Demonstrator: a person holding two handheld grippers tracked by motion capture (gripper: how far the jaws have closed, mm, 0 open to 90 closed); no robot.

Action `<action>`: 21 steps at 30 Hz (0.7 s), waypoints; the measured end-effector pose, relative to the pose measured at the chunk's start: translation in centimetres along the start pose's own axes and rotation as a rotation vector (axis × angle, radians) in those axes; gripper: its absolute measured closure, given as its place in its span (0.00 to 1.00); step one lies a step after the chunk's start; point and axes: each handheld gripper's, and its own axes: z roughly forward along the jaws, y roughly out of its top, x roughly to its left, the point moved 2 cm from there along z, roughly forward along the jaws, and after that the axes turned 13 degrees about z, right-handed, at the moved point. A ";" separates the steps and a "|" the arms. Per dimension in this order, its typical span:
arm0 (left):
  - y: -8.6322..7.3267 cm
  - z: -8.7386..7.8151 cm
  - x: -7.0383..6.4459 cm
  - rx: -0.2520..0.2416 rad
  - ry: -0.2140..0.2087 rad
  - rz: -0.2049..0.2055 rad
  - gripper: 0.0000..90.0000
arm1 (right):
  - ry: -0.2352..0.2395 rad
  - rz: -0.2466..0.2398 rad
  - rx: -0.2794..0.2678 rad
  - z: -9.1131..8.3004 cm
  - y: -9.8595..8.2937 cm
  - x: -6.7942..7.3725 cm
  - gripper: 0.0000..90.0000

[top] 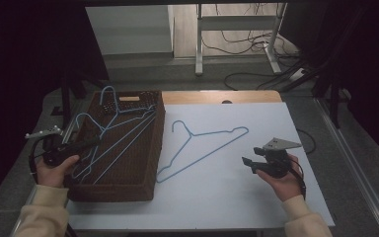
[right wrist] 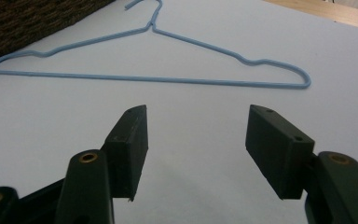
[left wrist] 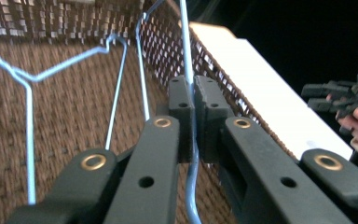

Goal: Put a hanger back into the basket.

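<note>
A brown wicker basket [top: 128,185] stands at the table's left with several light blue wire hangers [top: 109,129] lying in it. My left gripper [top: 96,141] reaches over the basket's left edge and is shut on the wire of one hanger [left wrist: 186,42], pinched between the pads. In the left gripper view, another hanger [left wrist: 29,116] rests on the basket floor. One more blue hanger [top: 189,134] lies flat on the white sheet right of the basket. My right gripper [top: 250,155] hovers right of that hanger, open with nothing between its fingers [right wrist: 196,126]; the hanger [right wrist: 154,79] lies ahead of it.
The white sheet [top: 227,197] covers the table, with a bare wooden strip [top: 217,96] at its far edge. The basket wall [right wrist: 28,23] stands close to the loose hanger's far end. Table legs and cables [top: 237,44] lie on the floor beyond.
</note>
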 end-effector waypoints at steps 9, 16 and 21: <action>0.3 -0.2 -0.4 0.058 0.101 0.058 0.50 | 0.004 -0.006 -0.002 -0.1 0.1 0.2 0.44; 0.9 0.2 -2.0 0.103 0.106 0.149 0.49 | 0.003 -0.004 -0.002 -0.1 0.1 0.2 0.44; 1.3 0.2 -2.8 0.101 0.100 0.177 0.48 | 0.003 -0.002 -0.003 -0.1 0.1 0.2 0.44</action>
